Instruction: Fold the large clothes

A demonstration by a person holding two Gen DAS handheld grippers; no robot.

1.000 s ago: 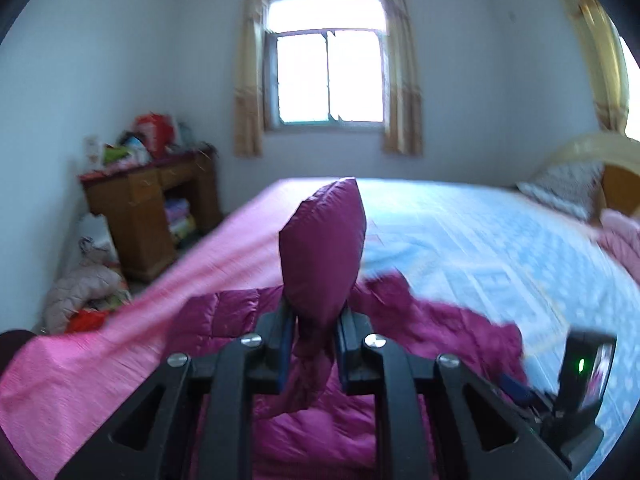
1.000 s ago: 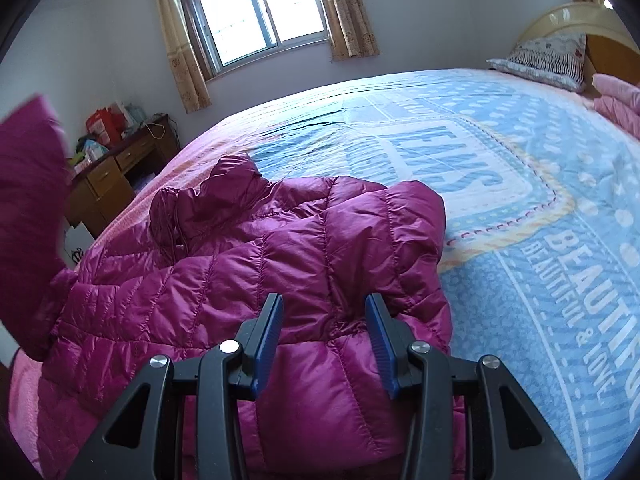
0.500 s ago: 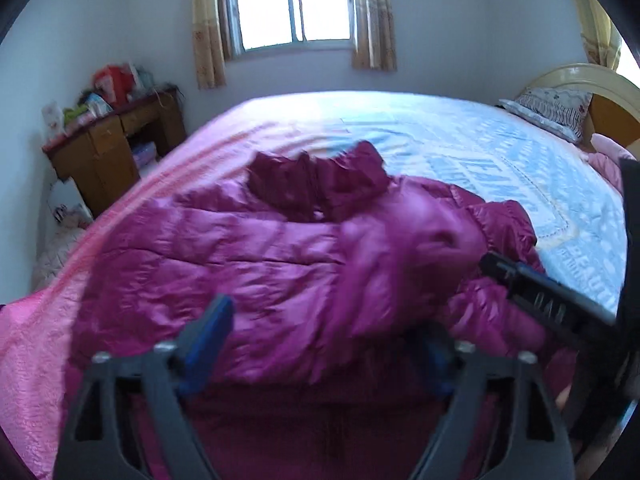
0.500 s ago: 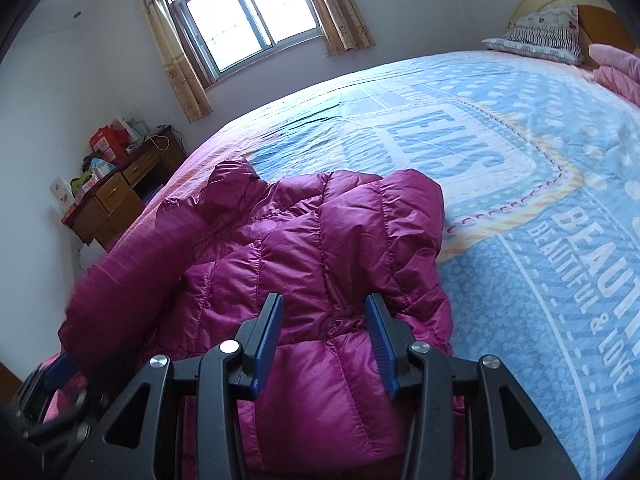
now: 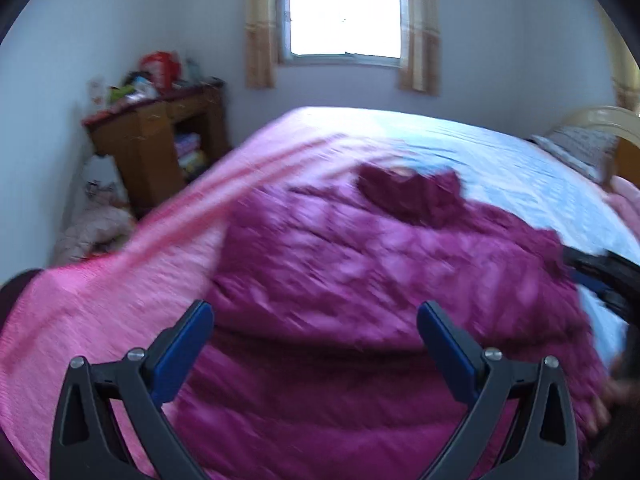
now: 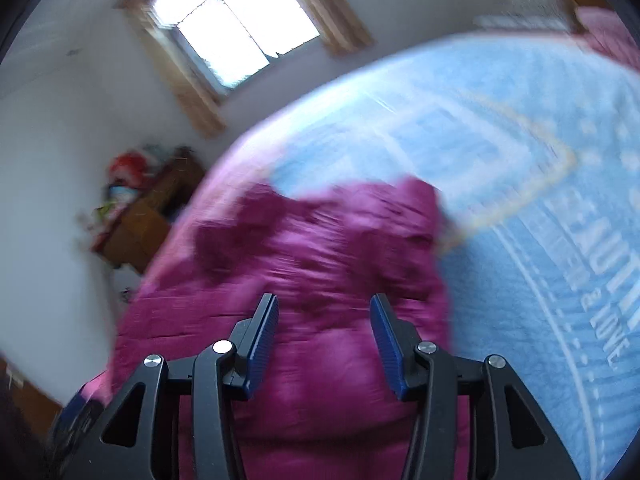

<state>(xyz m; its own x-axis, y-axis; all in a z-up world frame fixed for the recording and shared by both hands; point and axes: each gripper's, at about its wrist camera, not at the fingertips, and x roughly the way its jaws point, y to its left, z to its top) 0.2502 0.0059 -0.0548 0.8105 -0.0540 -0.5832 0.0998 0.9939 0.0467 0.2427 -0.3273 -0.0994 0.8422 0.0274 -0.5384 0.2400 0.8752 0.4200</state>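
A magenta puffer jacket (image 5: 360, 280) lies on the bed with its sleeve folded across the body and its collar at the far end. It also shows in the right wrist view (image 6: 320, 280). My left gripper (image 5: 314, 340) is open wide and empty, just above the jacket's near part. My right gripper (image 6: 324, 336) is open and empty over the jacket's lower half; it shows at the right edge of the left wrist view (image 5: 604, 276). Both views are motion-blurred.
The bed has a pink sheet (image 5: 100, 312) at the near left and a blue printed cover (image 6: 540, 180) to the right. A wooden desk (image 5: 156, 140) with clutter stands by the left wall. A window (image 5: 344, 16) is at the back. Pillows (image 5: 576, 148) lie at the headboard.
My left gripper let go of the sleeve, which dropped across the jacket body, and opened wide. The right gripper has tilted and moved, still open over the jacket.
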